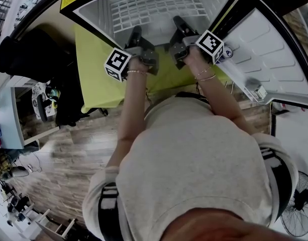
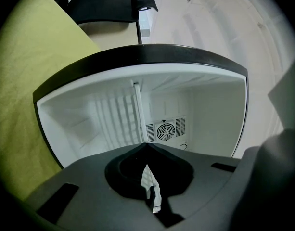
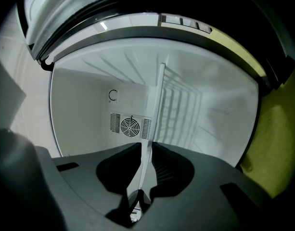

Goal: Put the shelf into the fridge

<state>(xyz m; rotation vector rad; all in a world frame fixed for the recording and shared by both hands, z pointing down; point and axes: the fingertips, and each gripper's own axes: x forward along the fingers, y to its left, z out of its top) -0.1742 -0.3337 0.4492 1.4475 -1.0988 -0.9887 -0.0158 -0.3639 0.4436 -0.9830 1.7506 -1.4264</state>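
Person (image 1: 194, 169) in a grey top fills the foreground, both arms reaching forward. Ahead, the left tongs (image 1: 136, 33) and right tongs (image 1: 178, 23) each clench the near edge of the white wire shelf (image 1: 154, 6). The shelf lies beyond them inside the open fridge (image 1: 96, 14), apparently level. The fridge door (image 1: 274, 54) stands open to their right.

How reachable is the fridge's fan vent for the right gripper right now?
Probably not: the right gripper is shut on the shelf, which juts ahead of it into the open fridge. Nothing else blocks the fan vent.
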